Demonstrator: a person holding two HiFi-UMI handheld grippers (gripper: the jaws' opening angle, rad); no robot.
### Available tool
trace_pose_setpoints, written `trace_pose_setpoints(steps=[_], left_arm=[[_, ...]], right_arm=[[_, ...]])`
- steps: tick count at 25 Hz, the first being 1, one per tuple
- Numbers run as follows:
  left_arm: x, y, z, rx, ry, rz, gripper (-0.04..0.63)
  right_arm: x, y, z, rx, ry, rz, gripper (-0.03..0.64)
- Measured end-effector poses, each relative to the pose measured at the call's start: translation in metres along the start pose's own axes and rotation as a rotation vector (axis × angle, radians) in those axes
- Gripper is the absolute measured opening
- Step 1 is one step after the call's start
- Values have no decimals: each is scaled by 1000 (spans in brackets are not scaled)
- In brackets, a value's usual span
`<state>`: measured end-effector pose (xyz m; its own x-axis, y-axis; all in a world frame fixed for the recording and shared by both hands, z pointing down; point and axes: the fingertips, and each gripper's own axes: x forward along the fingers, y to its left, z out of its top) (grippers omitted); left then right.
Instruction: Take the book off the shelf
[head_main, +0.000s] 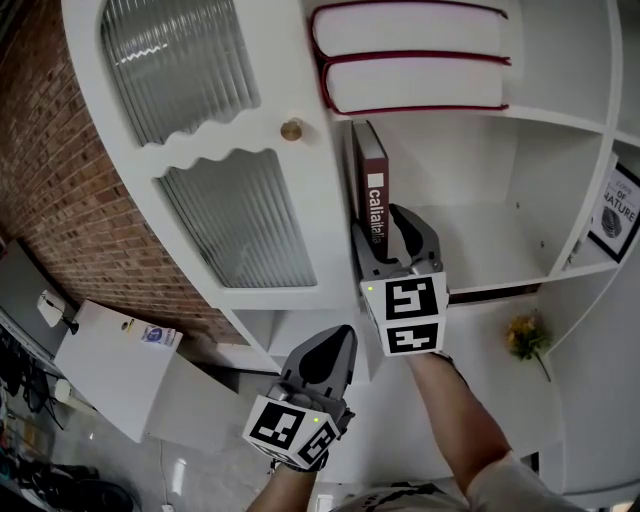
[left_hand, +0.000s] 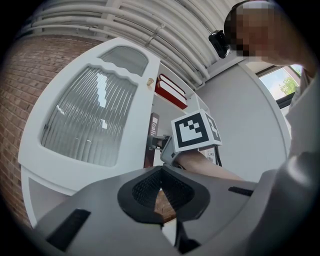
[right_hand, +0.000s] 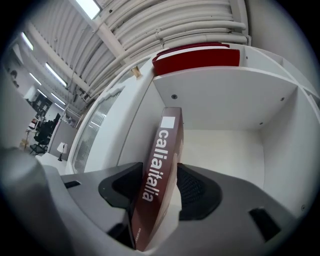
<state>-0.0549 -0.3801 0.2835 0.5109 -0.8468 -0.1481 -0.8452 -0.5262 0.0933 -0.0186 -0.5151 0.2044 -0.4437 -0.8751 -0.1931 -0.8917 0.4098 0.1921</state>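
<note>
Book (head_main: 372, 185) - slim, hard, dark maroon spine with white lettering and a white square. It stands on end at the left edge of the shelf compartment (head_main: 480, 255), close by its left wall and leaning a little. The right gripper (head_main: 390, 235) has its jaws spread wide to either side of the spine. The book sits between the ribbed black pads, and a white gap shows by the right pad, so it is not clamped.

The right gripper view shows the book (right_hand: 160, 170) filling the gap between the jaws of the right gripper (right_hand: 161, 189), plus the bare white back wall. The head view does not show that gap.

The left gripper (head_main: 335, 345) hangs lower, in front of the cabinet and well apart from the book. In its own view the left gripper (left_hand: 160, 187) has its pad tips together and nothing between them. That view alone shows the right one's marker cube (left_hand: 196, 131) and a forearm (left_hand: 205, 165).

Around:
- two thick books (head_main: 410, 55) with red covers and cream page edges lie stacked flat on the shelf above
- a white cabinet door (head_main: 235, 220) with ribbed glass and a round knob (head_main: 291, 129), left of the book
- a brick wall (head_main: 60, 170) further left
- a framed print (head_main: 615, 210) and a yellow flower (head_main: 525, 335), right
</note>
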Motion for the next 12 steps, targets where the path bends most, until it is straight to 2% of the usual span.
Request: trace_pose_setpoints(steps=[8, 12], left_arm=[[0, 10, -3, -14, 3, 12, 11], [-1, 12, -3, -17, 1, 16, 11]], right_arm=[[20, -6, -14, -38, 45, -20, 206], [19, -8, -13, -50, 37, -23, 180]])
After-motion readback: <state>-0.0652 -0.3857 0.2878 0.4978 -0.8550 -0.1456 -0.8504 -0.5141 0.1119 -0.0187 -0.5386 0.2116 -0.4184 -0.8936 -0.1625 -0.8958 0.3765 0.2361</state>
